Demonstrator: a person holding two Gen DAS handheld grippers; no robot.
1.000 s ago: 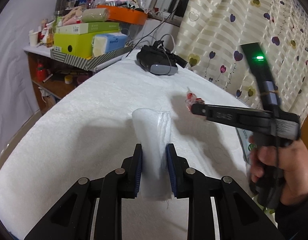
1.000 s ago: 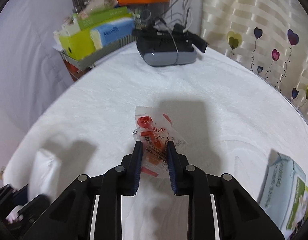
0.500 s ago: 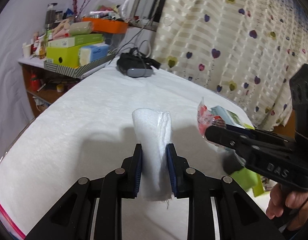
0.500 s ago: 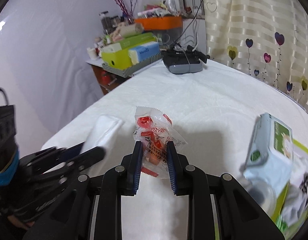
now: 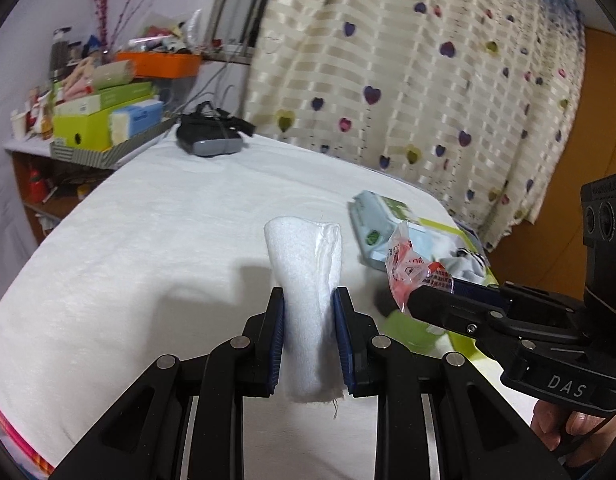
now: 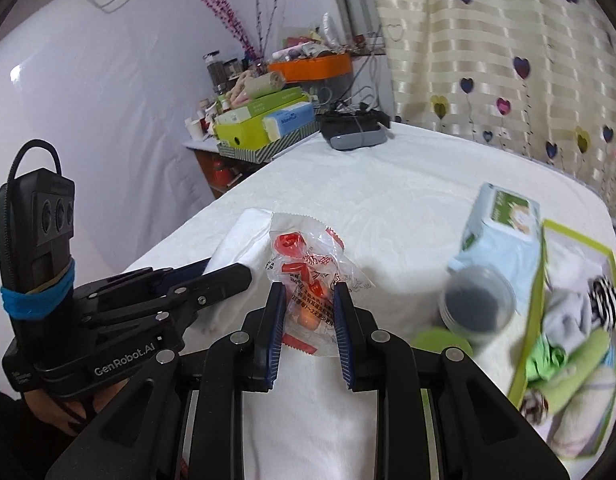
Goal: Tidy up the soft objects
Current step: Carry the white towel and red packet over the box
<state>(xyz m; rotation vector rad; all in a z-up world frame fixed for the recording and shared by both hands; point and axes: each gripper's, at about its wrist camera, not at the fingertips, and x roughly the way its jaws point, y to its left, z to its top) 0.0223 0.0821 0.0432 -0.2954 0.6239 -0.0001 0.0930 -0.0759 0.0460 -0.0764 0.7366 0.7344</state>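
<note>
The left gripper is clamping a folded white cloth upright above the white bed. The right gripper is pinching a crinkled clear packet of red pieces. Both have swung toward the green-rimmed bin, which is now showing.

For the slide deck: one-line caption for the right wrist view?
Right hand-held gripper clamps a clear packet of orange pieces over the white bed, near the green-rimmed box.

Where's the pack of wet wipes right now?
The pack of wet wipes stands on the white bed cover at the right of the right wrist view, leaning against the green box of soft things, just behind a dark-lidded jar.
</note>
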